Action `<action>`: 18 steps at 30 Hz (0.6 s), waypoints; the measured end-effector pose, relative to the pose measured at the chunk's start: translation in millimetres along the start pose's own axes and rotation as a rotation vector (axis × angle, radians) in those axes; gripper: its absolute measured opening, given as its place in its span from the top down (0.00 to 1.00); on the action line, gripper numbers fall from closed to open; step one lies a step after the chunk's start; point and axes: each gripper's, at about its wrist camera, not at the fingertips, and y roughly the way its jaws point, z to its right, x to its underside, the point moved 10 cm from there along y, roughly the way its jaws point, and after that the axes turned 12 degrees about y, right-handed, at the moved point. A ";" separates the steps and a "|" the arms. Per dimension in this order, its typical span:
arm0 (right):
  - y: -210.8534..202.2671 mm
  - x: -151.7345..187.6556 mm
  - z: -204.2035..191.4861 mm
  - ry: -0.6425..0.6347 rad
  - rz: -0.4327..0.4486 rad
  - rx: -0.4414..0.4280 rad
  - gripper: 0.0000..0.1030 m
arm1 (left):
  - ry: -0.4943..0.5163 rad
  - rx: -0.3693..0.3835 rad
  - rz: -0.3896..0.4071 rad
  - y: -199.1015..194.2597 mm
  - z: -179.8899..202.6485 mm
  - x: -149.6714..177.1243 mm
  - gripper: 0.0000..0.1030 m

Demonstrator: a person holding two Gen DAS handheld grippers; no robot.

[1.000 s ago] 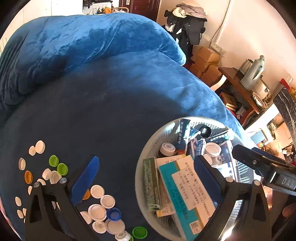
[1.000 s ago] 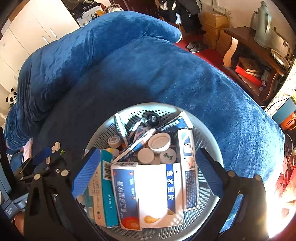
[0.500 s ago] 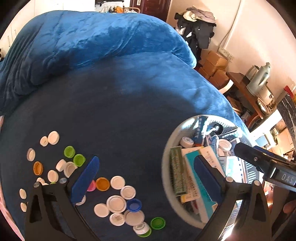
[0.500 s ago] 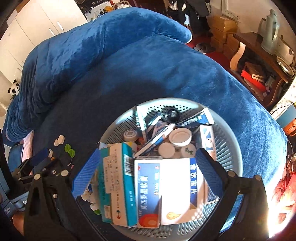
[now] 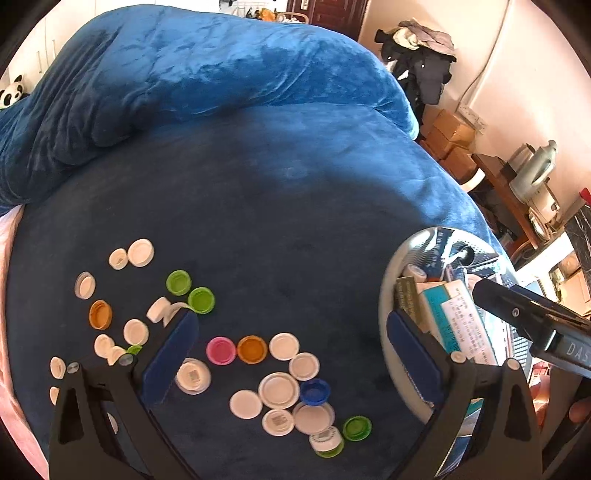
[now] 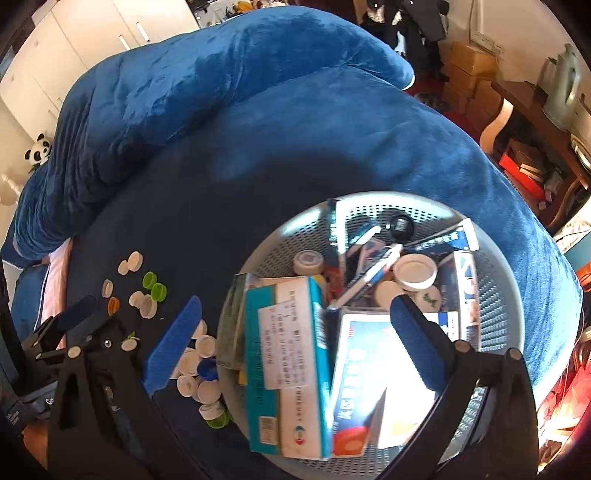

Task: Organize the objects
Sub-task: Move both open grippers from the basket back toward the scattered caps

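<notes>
Both claws, left and right, agape and empty above one basket, four green caps.

This is a lived-in bedroom at home: a bed under a blue plush blanket, a toy panda by white wardrobe doors, coats hung in the corner, cardboard boxes stacked by a wooden side table with a kettle.

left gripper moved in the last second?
Yes. The left gripper has swung left: it was half over the basket, which now sits at the right edge of its view, and it now hangs over the bottle caps.
</notes>
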 end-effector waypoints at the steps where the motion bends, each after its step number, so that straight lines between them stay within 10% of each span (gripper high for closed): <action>1: 1.3 1.4 -4.0 -0.005 -0.003 -0.002 0.00 | -0.004 -0.003 -0.001 -0.6 -3.1 1.8 0.01; 18: 20.9 23.4 -56.8 -0.080 -0.042 -0.030 0.00 | -0.080 -0.061 -0.018 -10.6 -62.7 34.9 0.01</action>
